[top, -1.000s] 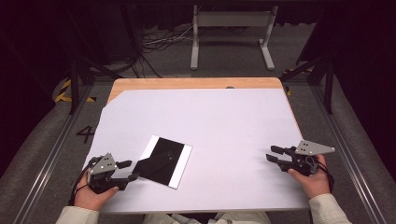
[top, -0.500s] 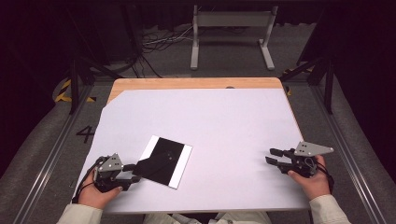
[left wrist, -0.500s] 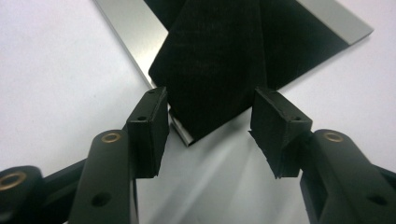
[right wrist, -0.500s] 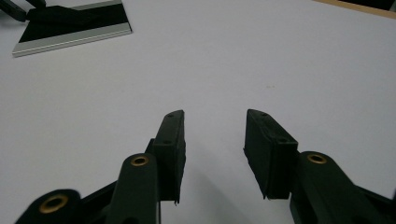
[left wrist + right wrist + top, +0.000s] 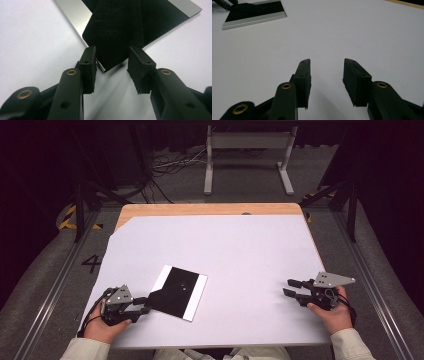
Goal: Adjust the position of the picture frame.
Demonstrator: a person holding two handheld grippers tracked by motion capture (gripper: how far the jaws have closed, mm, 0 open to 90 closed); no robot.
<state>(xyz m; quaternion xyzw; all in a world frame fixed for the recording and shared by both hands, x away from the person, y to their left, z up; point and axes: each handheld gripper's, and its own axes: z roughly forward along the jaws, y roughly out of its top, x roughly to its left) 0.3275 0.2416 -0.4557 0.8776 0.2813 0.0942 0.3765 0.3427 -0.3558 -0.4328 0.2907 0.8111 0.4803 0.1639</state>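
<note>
A black cloth [image 5: 176,291] lies on a flat silvery plate [image 5: 193,296] at the front left of the white table cover [image 5: 235,245]. My left gripper [image 5: 142,304] sits low at the plate's near left corner, and its jaws have just been closing. In the left gripper view one corner of the cloth [image 5: 115,32] juts past the plate [image 5: 72,17] into the gap between the jaws of the left gripper [image 5: 112,50], with space left beside the pads. My right gripper [image 5: 288,288] rests at the front right, open, and holds nothing [image 5: 327,61].
A strip of bare wooden tabletop [image 5: 210,209] runs along the far edge. Beyond it on the floor are a metal stand [image 5: 247,150] and cables [image 5: 172,165]. Rails run along both sides of the table. The right gripper view has the plate [image 5: 254,20] far off at upper left.
The left gripper's jaws have narrowed around the cloth's corner, and that hand has edged slightly toward the plate. The right hand and its gripper have kept still.
</note>
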